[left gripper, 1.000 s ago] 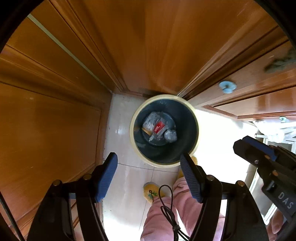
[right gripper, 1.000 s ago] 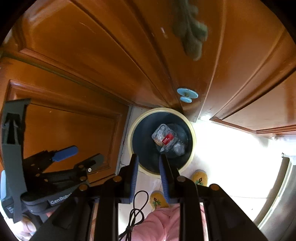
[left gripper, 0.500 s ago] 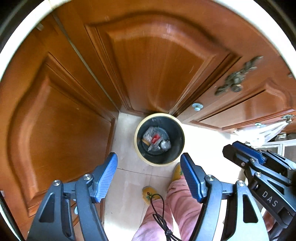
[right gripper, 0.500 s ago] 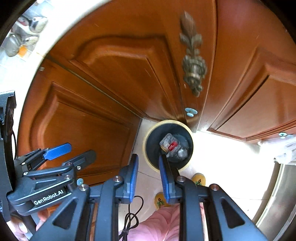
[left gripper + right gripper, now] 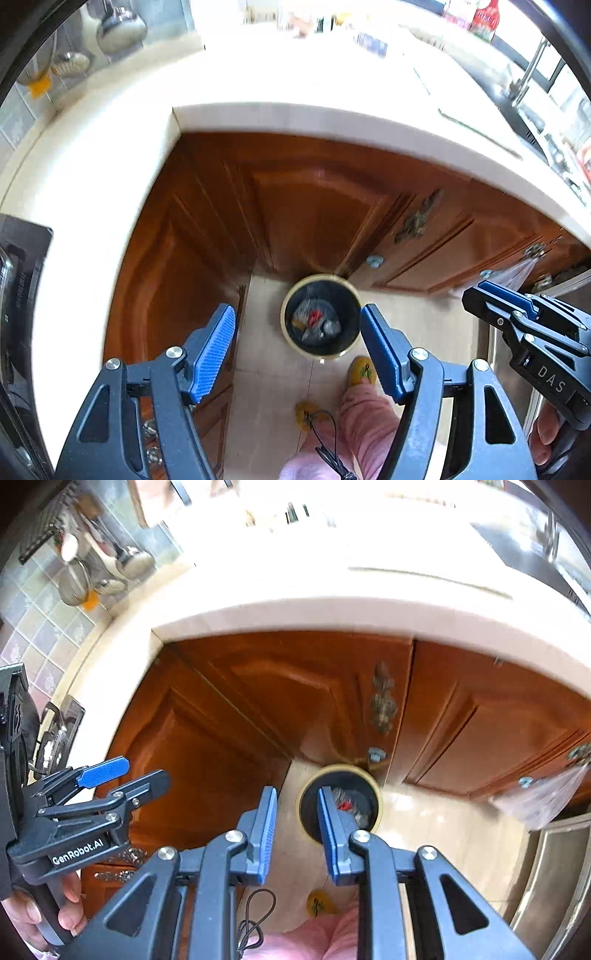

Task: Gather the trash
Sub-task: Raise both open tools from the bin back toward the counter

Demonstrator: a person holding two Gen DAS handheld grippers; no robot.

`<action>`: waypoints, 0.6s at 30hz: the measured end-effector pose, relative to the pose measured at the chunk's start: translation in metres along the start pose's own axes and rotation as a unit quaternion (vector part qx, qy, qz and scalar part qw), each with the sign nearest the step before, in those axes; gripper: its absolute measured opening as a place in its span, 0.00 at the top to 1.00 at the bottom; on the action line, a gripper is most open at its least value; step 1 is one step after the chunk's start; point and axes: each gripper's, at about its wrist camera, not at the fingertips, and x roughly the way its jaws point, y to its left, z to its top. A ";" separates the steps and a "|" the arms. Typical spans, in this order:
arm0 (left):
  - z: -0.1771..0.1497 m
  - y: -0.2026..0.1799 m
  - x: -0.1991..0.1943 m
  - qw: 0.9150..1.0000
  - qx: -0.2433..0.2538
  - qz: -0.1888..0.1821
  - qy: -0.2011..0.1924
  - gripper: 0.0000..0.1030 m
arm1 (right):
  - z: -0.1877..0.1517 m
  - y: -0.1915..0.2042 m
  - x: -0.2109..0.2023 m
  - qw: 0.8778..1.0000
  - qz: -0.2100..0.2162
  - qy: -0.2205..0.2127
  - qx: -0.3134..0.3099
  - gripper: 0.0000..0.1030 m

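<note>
A round bin (image 5: pixel 286 334) (image 5: pixel 376 794) with a cream rim and dark inside stands on the floor in the corner of the wooden cabinets. Crumpled clear wrappers with a red label (image 5: pixel 314 321) (image 5: pixel 346 805) lie in it. High above the bin my left gripper (image 5: pixel 297 350) hangs open, its blue pads wide apart and nothing between them. My right gripper (image 5: pixel 297 827) also points down at the bin, open with a narrow gap that holds nothing. Each wrist view shows the other tool at its side: right gripper (image 5: pixel 480 299), left gripper (image 5: pixel 136 775).
A pale L-shaped countertop (image 5: pixel 295 81) runs above the wooden cabinet doors (image 5: pixel 317 221). A sink with a tap (image 5: pixel 524 85) sits far right, and utensils (image 5: pixel 96 568) hang on the tiled wall at left. Pink trouser legs (image 5: pixel 362 417), yellow slippers (image 5: pixel 362 369) and a dangling cable are below. A clear bag (image 5: pixel 546 797) hangs from a cabinet handle.
Both grippers have risen well away from the bin, which now looks much smaller. The countertop, sink and wall utensils have come into view. Neither gripper's gap has changed.
</note>
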 end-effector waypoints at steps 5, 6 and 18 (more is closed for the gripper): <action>0.023 -0.002 -0.045 0.998 0.011 -0.014 -0.054 0.33 | 0.019 0.009 -0.036 0.999 -0.019 -0.042 -0.010 0.77; 0.029 -0.004 -0.052 0.998 0.015 -0.016 -0.065 0.33 | 0.024 0.010 -0.043 0.998 -0.023 -0.052 -0.010 0.77; 0.125 -0.043 -0.103 0.982 0.056 -0.021 -0.178 0.29 | 0.107 -0.006 -0.111 0.985 -0.057 -0.160 0.000 0.77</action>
